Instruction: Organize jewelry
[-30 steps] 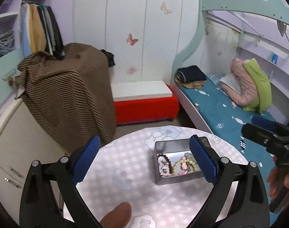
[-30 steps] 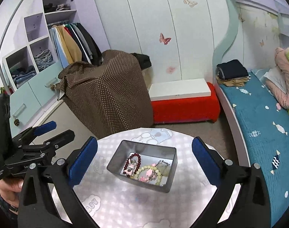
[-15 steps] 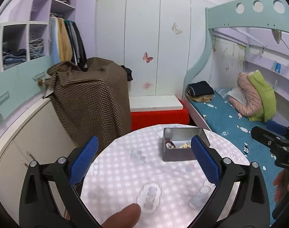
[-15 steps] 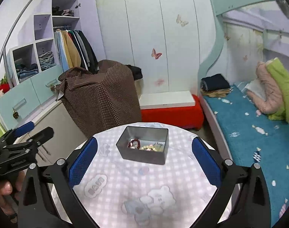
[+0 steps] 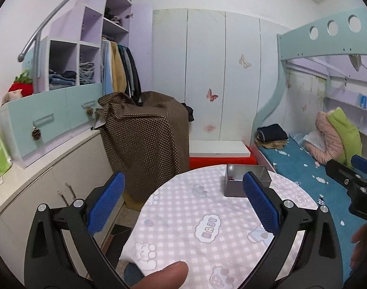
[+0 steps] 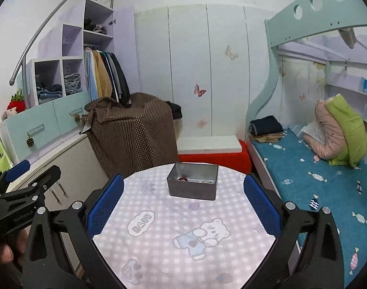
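A grey metal box stands at the far side of the round table with its pink checked cloth. Beaded jewelry lies inside it, mostly hidden by the near wall. The box also shows in the left wrist view. My left gripper is open and empty, held back over the table's near left part. My right gripper is open and empty, well short of the box. Each gripper shows at the edge of the other's view.
A bed with a blue cover runs along the right. A brown cloth covers a bulky object behind the table. A red bench stands at the back wall. Low cabinets and shelves line the left.
Both grippers have drawn back and up from the box, which now looks smaller and farther. Both stay open and empty.
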The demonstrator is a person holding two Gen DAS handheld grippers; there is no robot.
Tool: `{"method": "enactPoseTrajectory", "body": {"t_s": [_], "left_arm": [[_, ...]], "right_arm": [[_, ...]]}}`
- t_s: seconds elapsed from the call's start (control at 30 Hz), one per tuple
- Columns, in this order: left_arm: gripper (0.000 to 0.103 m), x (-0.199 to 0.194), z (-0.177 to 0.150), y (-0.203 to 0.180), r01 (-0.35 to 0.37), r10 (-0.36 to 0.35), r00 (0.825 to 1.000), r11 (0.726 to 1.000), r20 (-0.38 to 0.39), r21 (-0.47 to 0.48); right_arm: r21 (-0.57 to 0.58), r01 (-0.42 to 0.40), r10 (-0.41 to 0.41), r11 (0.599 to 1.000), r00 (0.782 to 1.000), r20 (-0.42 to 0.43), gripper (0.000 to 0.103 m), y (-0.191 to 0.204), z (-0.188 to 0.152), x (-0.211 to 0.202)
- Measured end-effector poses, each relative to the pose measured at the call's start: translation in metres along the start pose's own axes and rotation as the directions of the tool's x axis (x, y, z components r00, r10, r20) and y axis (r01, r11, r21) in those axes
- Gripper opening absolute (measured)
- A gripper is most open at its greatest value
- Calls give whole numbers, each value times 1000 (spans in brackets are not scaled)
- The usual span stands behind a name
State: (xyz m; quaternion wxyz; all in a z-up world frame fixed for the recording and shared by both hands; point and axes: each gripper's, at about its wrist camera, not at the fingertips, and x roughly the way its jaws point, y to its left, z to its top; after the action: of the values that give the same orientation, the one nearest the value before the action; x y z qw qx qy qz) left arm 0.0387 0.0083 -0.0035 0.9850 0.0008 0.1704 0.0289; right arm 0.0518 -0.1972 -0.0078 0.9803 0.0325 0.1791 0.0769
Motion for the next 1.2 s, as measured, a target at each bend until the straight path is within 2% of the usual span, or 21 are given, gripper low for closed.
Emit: {"method": "enactPoseTrajectory", "body": {"t_s": [0.3,0.47,0.83,1.2], "left_arm": [[98,-42,-4,1,-3,3,999,1000,52,9],[98,-52,-3,-7,6,-7,997,1000,74,15],[98,-64,-3,-13,-5,4,995,1000,103,13],[98,-65,0,-9,2,0,995,1000,97,-15]], "right_arm": [[-16,19,-19,1000,999,27,96,17,-21,-30],[-22,28,-27,999,999,44,96,22,-21,-37],[-22,37,-36,999,997,69,96,21,-20,-49],[-23,34,-32,999,997,68,96,22,-18,-52]]}}
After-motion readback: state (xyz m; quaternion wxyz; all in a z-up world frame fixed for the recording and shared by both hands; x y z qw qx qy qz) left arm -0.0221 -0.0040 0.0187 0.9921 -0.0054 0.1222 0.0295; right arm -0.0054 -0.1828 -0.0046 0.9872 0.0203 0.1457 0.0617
